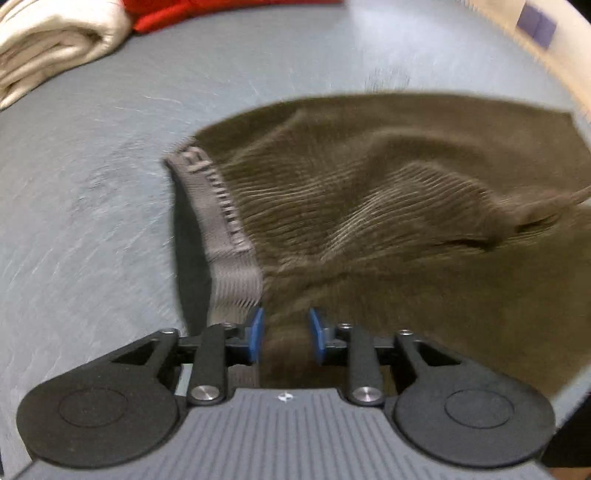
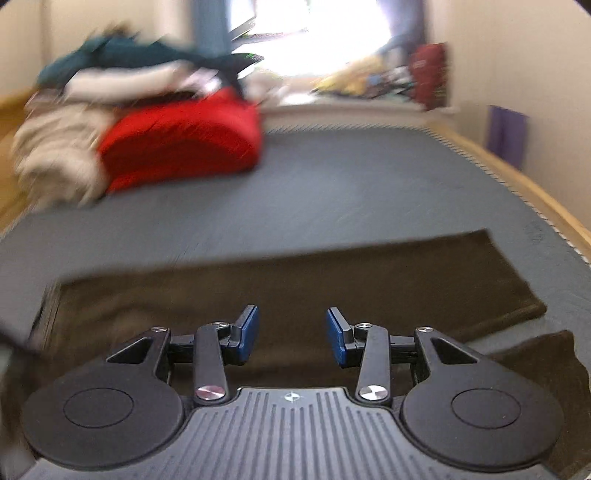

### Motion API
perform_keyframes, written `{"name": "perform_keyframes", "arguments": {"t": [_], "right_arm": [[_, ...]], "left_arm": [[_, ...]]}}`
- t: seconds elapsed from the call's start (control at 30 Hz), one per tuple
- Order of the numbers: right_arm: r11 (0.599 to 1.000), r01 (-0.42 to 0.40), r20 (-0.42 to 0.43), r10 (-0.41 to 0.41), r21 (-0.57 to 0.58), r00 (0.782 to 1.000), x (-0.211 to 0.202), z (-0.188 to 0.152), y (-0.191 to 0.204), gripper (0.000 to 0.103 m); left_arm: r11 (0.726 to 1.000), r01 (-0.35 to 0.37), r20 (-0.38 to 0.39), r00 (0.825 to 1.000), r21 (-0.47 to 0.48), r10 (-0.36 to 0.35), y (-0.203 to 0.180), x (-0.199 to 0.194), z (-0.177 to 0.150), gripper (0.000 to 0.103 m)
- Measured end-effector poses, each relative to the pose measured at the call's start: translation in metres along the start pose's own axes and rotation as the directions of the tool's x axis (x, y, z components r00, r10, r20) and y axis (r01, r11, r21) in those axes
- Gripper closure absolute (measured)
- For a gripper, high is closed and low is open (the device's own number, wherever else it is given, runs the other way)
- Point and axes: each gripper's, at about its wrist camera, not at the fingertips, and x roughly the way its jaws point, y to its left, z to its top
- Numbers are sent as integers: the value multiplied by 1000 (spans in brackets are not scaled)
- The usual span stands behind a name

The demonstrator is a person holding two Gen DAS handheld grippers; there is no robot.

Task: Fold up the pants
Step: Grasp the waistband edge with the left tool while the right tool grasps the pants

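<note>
Olive-brown corduroy pants (image 1: 388,206) lie on a grey-blue surface (image 1: 92,203), the grey ribbed waistband (image 1: 221,221) lifted at the left. My left gripper (image 1: 286,334) is shut on a bunch of the pants fabric near the waistband, between the blue pads (image 1: 255,334). In the right wrist view the pants (image 2: 295,280) lie flat across the grey surface (image 2: 351,177), one leg end at the right. My right gripper (image 2: 291,334) is open and empty just above the pants, with its blue pads (image 2: 246,332) apart.
A folded cream garment (image 1: 55,48) and a red one (image 1: 177,14) lie at the far left. The right wrist view shows the red garment (image 2: 184,144), a cream pile (image 2: 59,155) and a dark green item (image 2: 129,55). A wooden edge (image 2: 517,177) runs along the right.
</note>
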Motion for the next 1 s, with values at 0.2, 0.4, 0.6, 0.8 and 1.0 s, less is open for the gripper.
{"name": "perform_keyframes", "arguments": {"t": [0.2,0.4,0.6,0.8,1.0], "right_arm": [[962,-202,-140,178,-184,974,-6,-50,77,61],[833,-327,-289,212,-446,933,9,-103,160,61],[699,-376,-354,185,-609,917,22,-142,198,51],[686,-387,-373,180,-616,910,25,-136,197,58],[592,-422,-378,206,-686,903,22,-144,204,96]], "left_arm": [[982,29,-1,1000,-187,-30,39,-21,-49,42],[988,18,-69,997,-152,-29,36,8,-49,23],[995,-28,-152,988,-98,13,36,35,-55,23],[1000,-2,-153,988,-31,-2,29,37,-61,51],[1000,0,-110,994,10,1,29,9,-72,62]]}}
